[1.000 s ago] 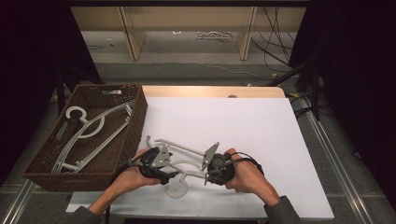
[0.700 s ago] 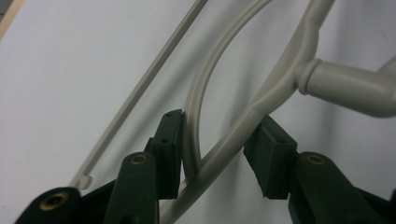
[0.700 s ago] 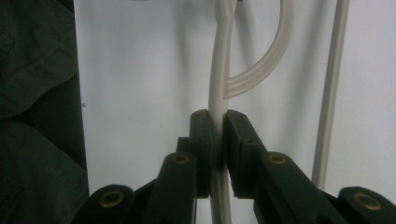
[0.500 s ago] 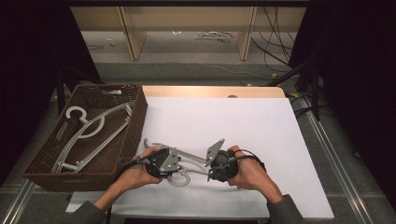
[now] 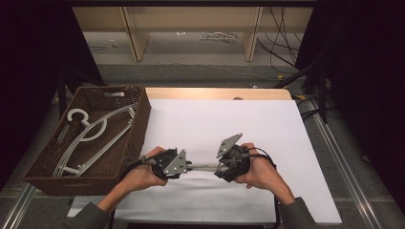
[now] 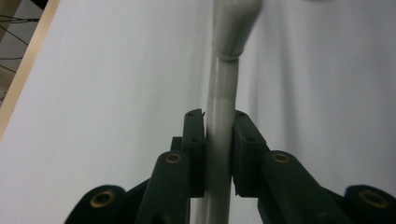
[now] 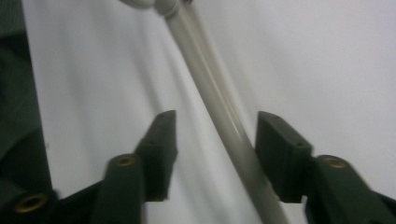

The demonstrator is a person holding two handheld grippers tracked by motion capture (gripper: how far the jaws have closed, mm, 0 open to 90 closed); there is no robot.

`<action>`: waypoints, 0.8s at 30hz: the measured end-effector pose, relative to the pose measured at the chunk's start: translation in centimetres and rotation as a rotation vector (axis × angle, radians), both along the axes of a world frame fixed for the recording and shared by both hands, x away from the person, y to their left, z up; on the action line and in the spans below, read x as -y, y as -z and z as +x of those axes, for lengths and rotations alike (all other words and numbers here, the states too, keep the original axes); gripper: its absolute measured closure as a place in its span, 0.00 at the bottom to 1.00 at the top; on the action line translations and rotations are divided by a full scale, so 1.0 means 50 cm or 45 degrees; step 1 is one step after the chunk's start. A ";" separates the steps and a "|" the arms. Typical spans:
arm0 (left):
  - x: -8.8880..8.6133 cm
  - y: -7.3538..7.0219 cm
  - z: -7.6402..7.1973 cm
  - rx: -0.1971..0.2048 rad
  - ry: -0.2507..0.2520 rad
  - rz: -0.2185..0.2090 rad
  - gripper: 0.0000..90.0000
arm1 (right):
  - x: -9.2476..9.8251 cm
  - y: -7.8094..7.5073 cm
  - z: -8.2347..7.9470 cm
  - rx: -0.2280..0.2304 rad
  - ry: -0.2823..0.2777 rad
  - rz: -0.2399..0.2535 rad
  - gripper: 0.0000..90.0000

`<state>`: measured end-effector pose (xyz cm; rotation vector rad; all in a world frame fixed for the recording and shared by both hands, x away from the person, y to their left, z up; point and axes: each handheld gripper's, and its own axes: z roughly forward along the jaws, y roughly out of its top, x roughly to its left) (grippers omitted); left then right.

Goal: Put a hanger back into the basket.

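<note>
A grey-white plastic hanger (image 5: 203,167) spans the gap between my two grippers over the white table sheet (image 5: 229,124); a short stretch of its bar shows there. My left gripper (image 5: 184,167) has just been closing, and its pads press on the hanger's bar (image 6: 223,93) from both sides (image 6: 218,123). My right gripper (image 5: 220,168) has just been opening. The bar (image 7: 210,88) runs slantwise between its jaws (image 7: 215,126), close to the right pad (image 7: 280,149) and apart from the left one.
A brown wicker basket (image 5: 141,126) stands at the table's left edge and holds several more pale hangers (image 5: 90,133). A wooden strip (image 5: 215,93) borders the sheet's far side. Cables lie on the floor beyond.
The left jaws closed onto the hanger's bar and the right jaws let go of it. The hanger rose off the sheet, and its hook end is now out of sight.
</note>
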<state>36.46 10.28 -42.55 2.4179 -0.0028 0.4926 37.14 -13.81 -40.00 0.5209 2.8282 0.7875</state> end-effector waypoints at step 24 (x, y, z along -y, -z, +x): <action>-0.027 -0.081 0.052 -0.233 -0.302 -0.312 0.88 | 0.054 -0.055 -0.042 0.267 0.329 0.447 0.31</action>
